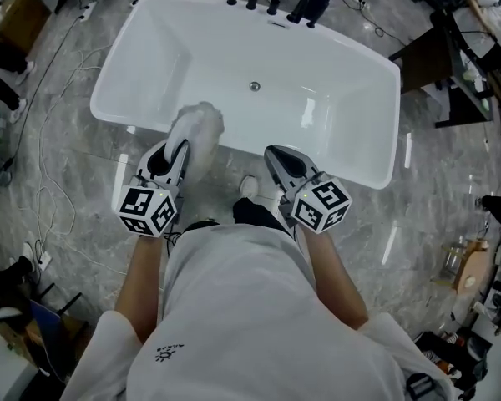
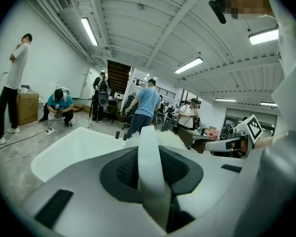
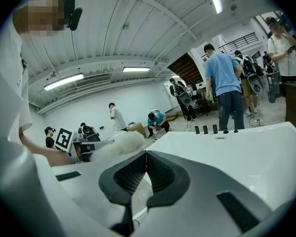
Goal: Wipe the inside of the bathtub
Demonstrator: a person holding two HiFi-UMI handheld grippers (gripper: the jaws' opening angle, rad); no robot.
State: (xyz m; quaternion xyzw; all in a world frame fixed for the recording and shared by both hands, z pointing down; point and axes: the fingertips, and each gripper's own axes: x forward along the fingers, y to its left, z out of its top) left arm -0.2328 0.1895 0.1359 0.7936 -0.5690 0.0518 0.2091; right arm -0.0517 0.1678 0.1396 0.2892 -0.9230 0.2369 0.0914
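The white bathtub [image 1: 317, 82] lies below me with its drain [image 1: 254, 85] in the middle of the floor. My left gripper [image 1: 181, 146] hovers at the tub's near rim, shut on a fluffy white wiping cloth [image 1: 197, 126] that bulges out over the rim. In the left gripper view a white strip of the cloth [image 2: 149, 152] is pinched between the jaws of the left gripper [image 2: 149, 132]. To its right, my right gripper [image 1: 271, 151] is level with it at the same rim, shut and empty. In the right gripper view the right gripper [image 3: 147, 153] has its jaws closed tip to tip.
Black taps [image 1: 271, 5] line the tub's far rim. Cables [image 1: 54, 182] trail over the grey floor at the left. A dark table [image 1: 434, 57] stands at the right. Several people stand or crouch beyond the tub [image 2: 69, 147], one in a blue shirt [image 2: 148, 102].
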